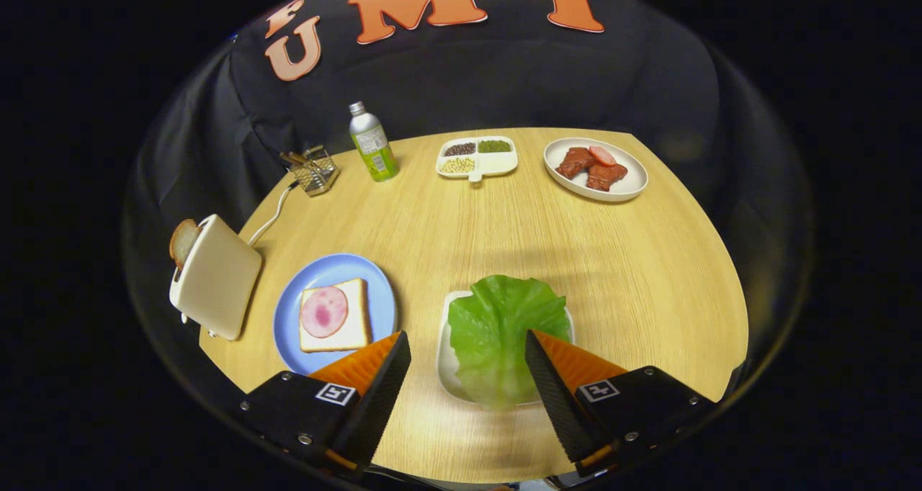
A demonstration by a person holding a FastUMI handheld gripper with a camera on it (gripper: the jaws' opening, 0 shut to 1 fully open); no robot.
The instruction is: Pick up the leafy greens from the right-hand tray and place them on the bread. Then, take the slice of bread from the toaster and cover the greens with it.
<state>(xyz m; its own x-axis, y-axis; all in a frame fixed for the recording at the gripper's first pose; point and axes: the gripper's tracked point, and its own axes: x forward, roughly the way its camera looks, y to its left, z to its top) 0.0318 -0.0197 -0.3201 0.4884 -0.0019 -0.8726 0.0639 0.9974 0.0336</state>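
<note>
A green lettuce leaf (pixel 502 332) lies on a white tray (pixel 446 354) on the wooden table, between my fingers and reaching just ahead of them. My gripper (pixel 468 347) is open, hovering above the tray with nothing held. Left of the tray a blue plate (pixel 338 269) carries a slice of bread (pixel 333 317) topped with a round pink ham slice (pixel 324 311). Further left stands a cream toaster (pixel 215 275) with a bread slice (pixel 183 242) sticking out of its slot.
At the table's far side are a wire basket (pixel 314 170), a green bottle (pixel 372 144), a divided white dish of beans (pixel 477 157) and a white plate of meat (pixel 596 168). The toaster's cord (pixel 272 216) runs toward the basket.
</note>
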